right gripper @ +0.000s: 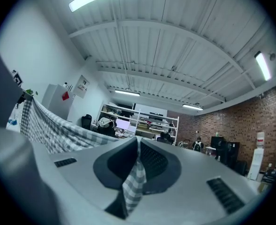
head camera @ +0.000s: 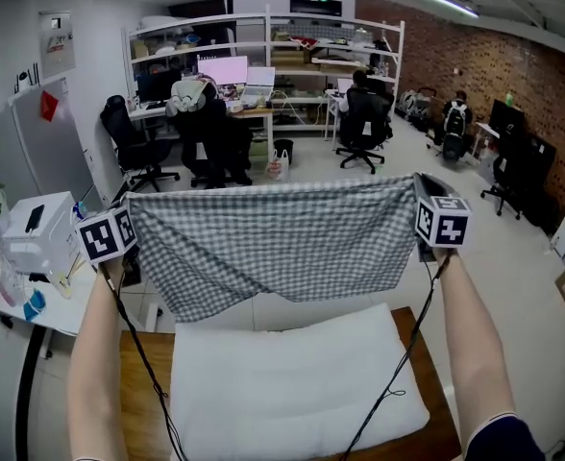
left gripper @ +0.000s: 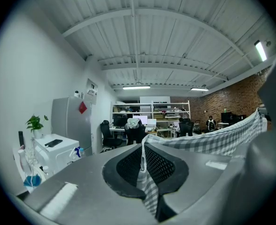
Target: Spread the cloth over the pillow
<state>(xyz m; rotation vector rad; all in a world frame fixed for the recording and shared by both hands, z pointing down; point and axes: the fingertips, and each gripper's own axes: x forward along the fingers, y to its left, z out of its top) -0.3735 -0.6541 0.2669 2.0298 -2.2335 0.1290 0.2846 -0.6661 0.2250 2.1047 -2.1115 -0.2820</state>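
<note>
Here, pinched the checked cloth (head camera: 282, 243) by a top corner in the left hand-held gripper (left gripper: 142, 165) and in the right hand-held gripper (right gripper: 137, 165), stretched in the air above the far edge of the white pillow (head camera: 292, 382). Probably needed both corners level and taut while lowering.

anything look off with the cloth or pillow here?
Nothing damaged or spilled. The checked cloth is pinched at its top corners by the left gripper and right gripper. Its top edge is about level, but the bottom hem hangs lower on the left. The pillow lies flat below.
</note>
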